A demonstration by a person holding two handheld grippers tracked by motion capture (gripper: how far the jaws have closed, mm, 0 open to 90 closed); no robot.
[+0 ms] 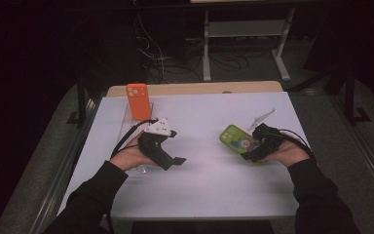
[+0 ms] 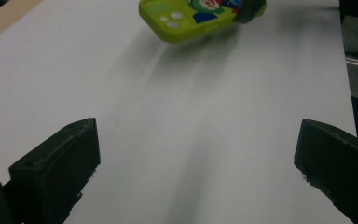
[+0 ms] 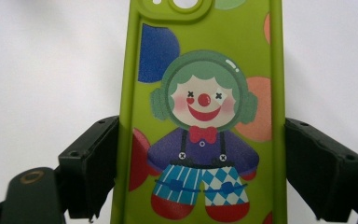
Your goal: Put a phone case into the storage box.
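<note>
A lime-green phone case [image 3: 205, 70] with a cartoon clown printed on it sits between the jaws of my right gripper [image 3: 200, 168], which press on its two long edges. In the high view the green case [image 1: 233, 137] is at the table's right with my right gripper [image 1: 254, 146] shut on its near end. In the left gripper view the green case [image 2: 191, 18] hangs slightly above the white table and casts a shadow. My left gripper [image 1: 177, 146] is at the left of the table, its jaws wide apart [image 2: 196, 158] with only bare tabletop between them.
An orange phone case [image 1: 139, 101] stands upright at the back left, in a clear plastic holder [image 1: 126, 127] that runs toward my left hand. A clear plastic piece [image 1: 263, 118] lies behind the right gripper. The white table [image 1: 209, 185] ends in a wooden strip [image 1: 199, 88] at the far edge.
</note>
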